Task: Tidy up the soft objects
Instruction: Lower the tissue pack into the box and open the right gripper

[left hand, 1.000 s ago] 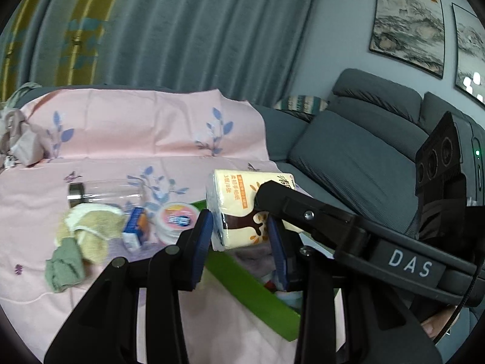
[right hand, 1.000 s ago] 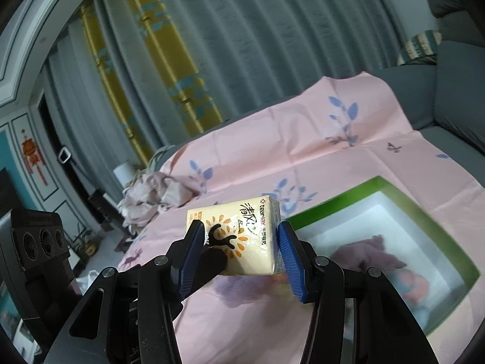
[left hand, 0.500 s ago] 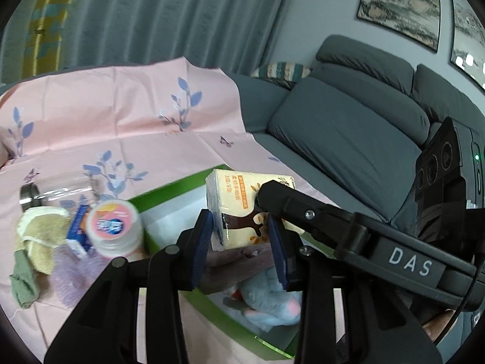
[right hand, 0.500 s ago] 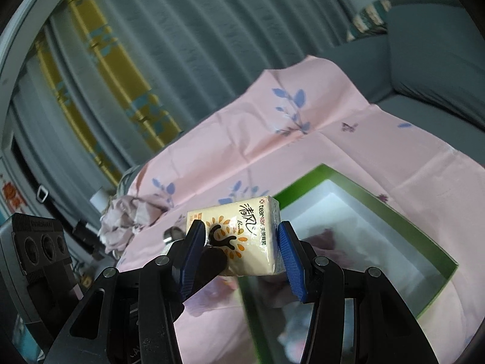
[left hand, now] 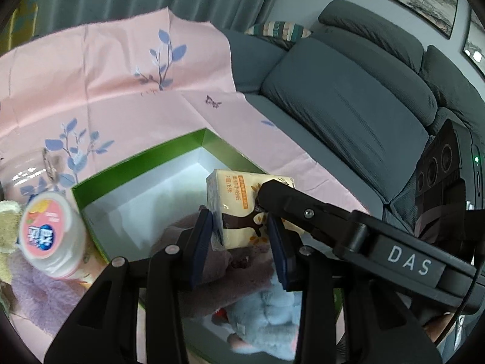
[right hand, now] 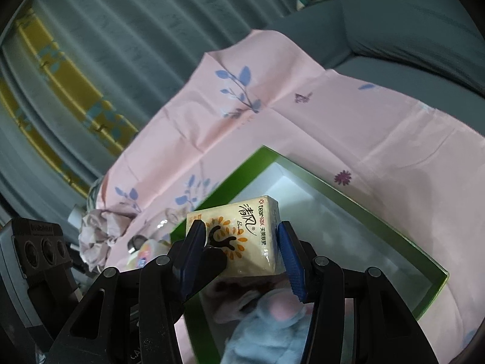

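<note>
Left gripper point(left hand: 244, 242), left wrist view: we have its blue pads pinching the tissue pack point(left hand: 242, 203) by the short ends, one pad per side. The right gripper point(left hand: 266, 195) comes in from the right w/ its black finger laid on the pack's top face, so both claws hold the same pack. It hangs above the green box point(left hand: 136, 163), over the near half of the white floor. Below it in the box lie a mauve cloth point(left hand: 188, 233) and a pale blue plush point(left hand: 266, 312). Outside the box, left: a round wipes tub point(left hand: 48, 236), a yellowish towel point(left hand: 7, 224), a lilac fuzzy cloth point(left hand: 39, 300), all on the pink sheet point(left hand: 91, 75).

Right wrist view: we see the right gripper's pads closed on the pack's long sides, printed face up, w/ the left gripper's black fingertip point(right hand: 212, 264) tucked at the near-left corner. Box interior past the pack is bare white.

Handling, as we judge it: pack is light, squashy, film wrap prob slippery; a hard squeeze dents it, no breakage risk. Best hold is flat faces, mid-body, not corners.

Only the left view shows the tub and towel clearly, and the sofa point(left hand: 348, 106); only the right view shows the crumpled cloth heap point(right hand: 100, 233) at the sheet's far edge, plus the printed face.
</note>
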